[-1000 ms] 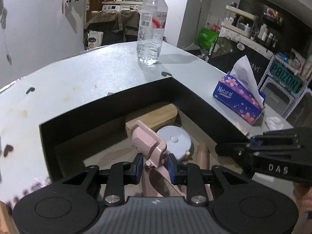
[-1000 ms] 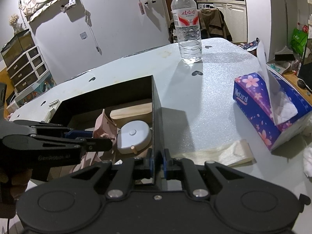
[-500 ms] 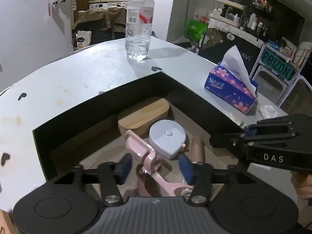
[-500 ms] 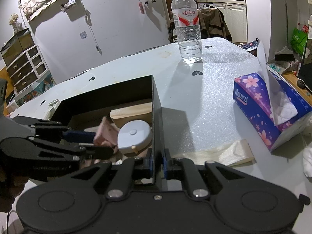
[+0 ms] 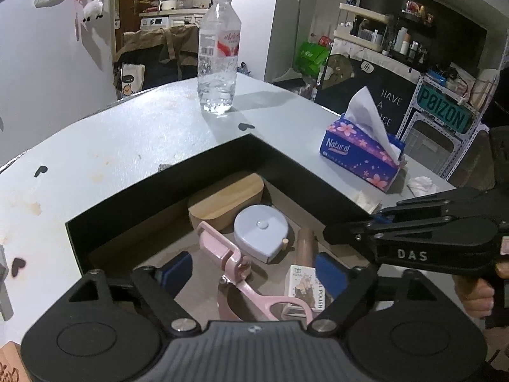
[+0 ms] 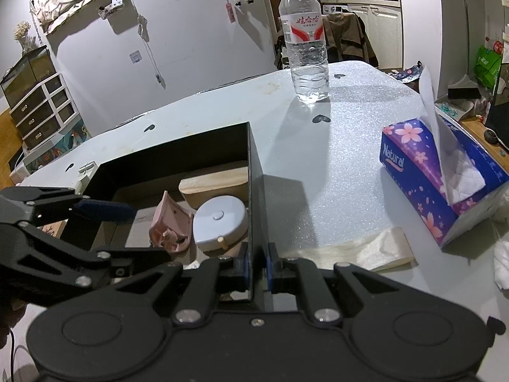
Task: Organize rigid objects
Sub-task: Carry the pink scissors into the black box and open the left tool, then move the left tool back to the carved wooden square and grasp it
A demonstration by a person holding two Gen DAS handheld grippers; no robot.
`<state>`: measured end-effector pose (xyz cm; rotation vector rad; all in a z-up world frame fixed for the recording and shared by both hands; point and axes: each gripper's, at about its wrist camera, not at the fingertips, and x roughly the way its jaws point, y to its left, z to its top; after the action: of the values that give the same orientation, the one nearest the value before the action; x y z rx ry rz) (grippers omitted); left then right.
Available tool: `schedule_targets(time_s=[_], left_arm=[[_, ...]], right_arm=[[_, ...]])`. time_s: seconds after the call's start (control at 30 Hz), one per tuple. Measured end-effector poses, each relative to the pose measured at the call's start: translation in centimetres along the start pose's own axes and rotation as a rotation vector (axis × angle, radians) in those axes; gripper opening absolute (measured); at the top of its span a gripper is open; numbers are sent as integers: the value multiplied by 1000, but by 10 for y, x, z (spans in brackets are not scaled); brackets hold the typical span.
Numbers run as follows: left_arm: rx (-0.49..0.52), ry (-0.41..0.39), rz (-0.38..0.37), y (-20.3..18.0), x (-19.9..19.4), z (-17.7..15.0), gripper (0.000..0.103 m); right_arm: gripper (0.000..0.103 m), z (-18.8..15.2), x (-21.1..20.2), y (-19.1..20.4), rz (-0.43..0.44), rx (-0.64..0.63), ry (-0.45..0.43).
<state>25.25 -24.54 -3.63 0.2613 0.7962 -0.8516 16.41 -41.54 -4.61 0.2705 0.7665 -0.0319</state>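
A black open box point(image 5: 152, 187) holds a wooden case point(image 5: 226, 199), a pale blue tape measure point(image 5: 261, 234), a brown tube point(image 5: 306, 242) and a small nail polish carton point(image 5: 304, 289). A pink phone holder point(image 5: 222, 251) lies on the box floor between the blue pads point(image 5: 178, 269) of my left gripper point(image 5: 253, 270). Its jaws are opening and the pads stand clear of the holder. My right gripper point(image 6: 256, 267) is shut on the box's right wall point(image 6: 254, 191), near its front corner. The right wrist view shows the left gripper point(image 6: 149, 232) reaching into the box beside the pink holder point(image 6: 170, 219).
A clear water bottle point(image 6: 307, 41) stands at the back of the pale table point(image 6: 334, 159). A purple tissue box point(image 6: 442, 178) sits to the right, with a cream strip point(image 6: 366, 251) and a crumpled tissue point(image 6: 502, 264) near the front. The table edge runs just behind the tissue box.
My left gripper has let go of the pink phone holder, its jaws spreading wide. The holder dropped and tipped down onto the box floor. The right gripper has kept its grip on the wall.
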Motion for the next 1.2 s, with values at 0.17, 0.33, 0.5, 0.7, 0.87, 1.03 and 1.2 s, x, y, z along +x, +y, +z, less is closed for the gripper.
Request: schedule_targets(time_s=[0.17, 0.33, 0.5, 0.7, 0.87, 1.03, 1.2], left_arm=[[0, -20, 2, -2, -11, 0, 95], [10, -50, 15, -5, -26, -2, 101], [17, -83, 17, -5, -48, -10, 103], [4, -116, 42, 2, -76, -25, 103], [-15, -132, 81, 13, -96, -41, 103], [-75, -151, 161, 33, -110, -57, 103], [-172, -182, 254, 59, -123, -75, 103]], right_arm=[[10, 0, 1, -1, 2, 4, 2], [11, 0, 1, -1, 4, 7, 3], [11, 0, 1, -1, 4, 8, 3], [10, 0, 1, -1, 2, 6, 3], [10, 0, 1, -1, 2, 7, 3], [10, 0, 1, -1, 1, 6, 2], [11, 1, 1, -1, 4, 10, 7]])
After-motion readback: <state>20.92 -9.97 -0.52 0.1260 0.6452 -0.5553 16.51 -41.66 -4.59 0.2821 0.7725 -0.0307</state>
